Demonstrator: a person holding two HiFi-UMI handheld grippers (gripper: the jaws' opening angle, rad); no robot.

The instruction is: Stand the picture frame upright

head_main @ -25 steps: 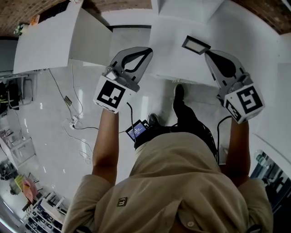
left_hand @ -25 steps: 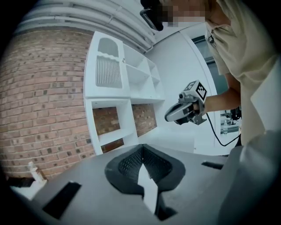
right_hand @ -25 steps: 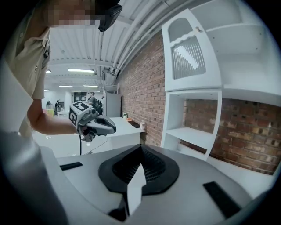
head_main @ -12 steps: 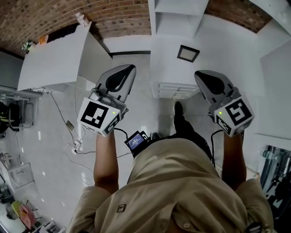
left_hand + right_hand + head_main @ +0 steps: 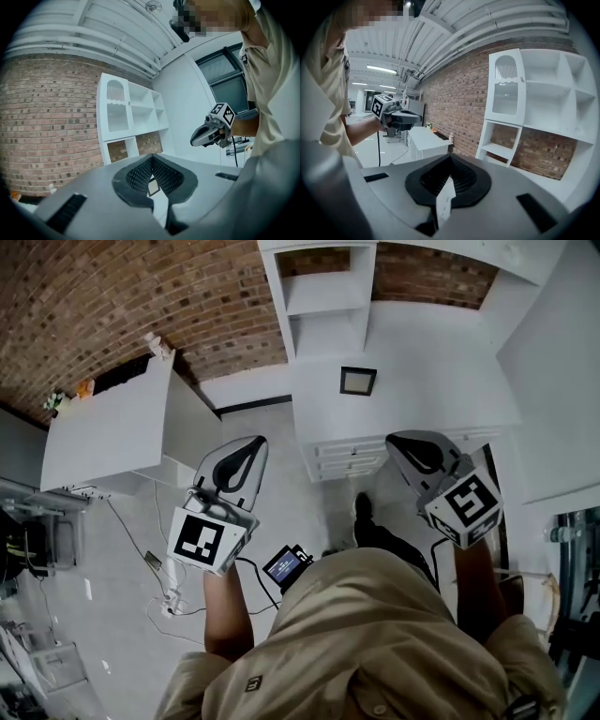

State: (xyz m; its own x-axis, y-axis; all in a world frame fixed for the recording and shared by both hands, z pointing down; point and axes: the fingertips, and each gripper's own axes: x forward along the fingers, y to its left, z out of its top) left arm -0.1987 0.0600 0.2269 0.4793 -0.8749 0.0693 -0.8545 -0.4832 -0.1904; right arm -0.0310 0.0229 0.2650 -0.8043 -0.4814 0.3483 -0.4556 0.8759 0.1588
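A small dark picture frame (image 5: pixel 358 381) lies flat on the white drawer cabinet (image 5: pixel 422 399), ahead of both grippers and apart from them. My left gripper (image 5: pixel 254 442) hangs over the floor to the cabinet's left, jaws shut and empty. My right gripper (image 5: pixel 393 440) hovers at the cabinet's front edge, also shut with nothing held. In the left gripper view the closed jaws (image 5: pixel 151 157) point level, and a small frame-like rectangle (image 5: pixel 153 187) shows through the gap below them. The right gripper view shows its closed jaws (image 5: pixel 450 157).
A tall white shelf unit (image 5: pixel 328 296) stands against the brick wall (image 5: pixel 141 306) behind the cabinet. A white table (image 5: pixel 112 427) is at the left. Cables (image 5: pixel 169 596) lie on the glossy floor. The person's shoe (image 5: pixel 364 508) is by the cabinet's drawers.
Both grippers have risen and now sit lower in the head view, which has tilted up to show the brick wall and shelves. The frame has not moved on the cabinet. Jaws stayed shut.
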